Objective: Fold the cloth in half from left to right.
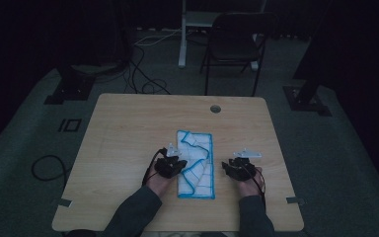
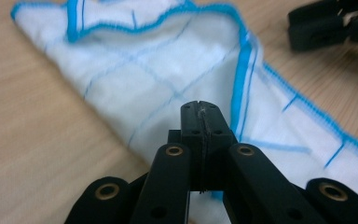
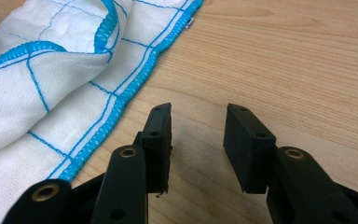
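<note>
Your left gripper (image 2: 200,109) pinches the white blue-hemmed cloth (image 1: 196,163) at its nine-o'clock edge, while your right gripper (image 3: 198,135) stands part-open over bare wooden table (image 1: 128,118) at three o'clock.

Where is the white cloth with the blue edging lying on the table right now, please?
In the high view, the cloth lies folded on the wooden table, near its front edge, between the left tool and the right tool.
</note>
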A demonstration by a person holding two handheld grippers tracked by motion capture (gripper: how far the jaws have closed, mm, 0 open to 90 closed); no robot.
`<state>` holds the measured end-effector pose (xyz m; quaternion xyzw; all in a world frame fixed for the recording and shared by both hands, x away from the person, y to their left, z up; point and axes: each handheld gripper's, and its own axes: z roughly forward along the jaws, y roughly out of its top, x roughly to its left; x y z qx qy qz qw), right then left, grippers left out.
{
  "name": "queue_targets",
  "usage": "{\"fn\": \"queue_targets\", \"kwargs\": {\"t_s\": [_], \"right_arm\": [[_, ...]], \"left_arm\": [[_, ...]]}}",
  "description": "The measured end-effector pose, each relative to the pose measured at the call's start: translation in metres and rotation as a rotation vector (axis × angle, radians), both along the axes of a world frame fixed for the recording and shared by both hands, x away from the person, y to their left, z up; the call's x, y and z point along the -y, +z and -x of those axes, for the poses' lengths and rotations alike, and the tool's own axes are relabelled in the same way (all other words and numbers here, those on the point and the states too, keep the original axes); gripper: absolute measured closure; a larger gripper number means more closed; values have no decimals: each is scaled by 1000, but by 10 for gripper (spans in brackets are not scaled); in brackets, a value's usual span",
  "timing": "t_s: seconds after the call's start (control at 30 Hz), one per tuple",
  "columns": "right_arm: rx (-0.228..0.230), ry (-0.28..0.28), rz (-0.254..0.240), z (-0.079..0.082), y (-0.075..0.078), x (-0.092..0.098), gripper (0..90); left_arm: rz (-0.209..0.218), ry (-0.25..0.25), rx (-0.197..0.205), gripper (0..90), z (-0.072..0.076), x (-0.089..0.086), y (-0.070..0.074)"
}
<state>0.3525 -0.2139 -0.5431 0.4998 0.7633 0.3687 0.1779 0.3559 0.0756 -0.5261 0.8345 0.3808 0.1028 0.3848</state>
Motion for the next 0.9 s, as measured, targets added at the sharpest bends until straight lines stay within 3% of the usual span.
{"fn": "queue_targets", "kwargs": {"t_s": [0.23, 0.3, 0.57, 0.9], "right_arm": [[0, 0, 0, 0, 0, 0, 620], [2, 1, 0, 0, 0, 0, 620], [7, 3, -1, 1, 1, -1, 618], [12, 5, -5, 2, 2, -1, 615]], "left_arm": [[2, -39, -11, 900, 12, 4, -6], [26, -70, -10, 900, 19, 11, -5], [42, -179, -8, 886, 37, 35, -2], [20, -256, 13, 845, 55, 48, -3]]}}
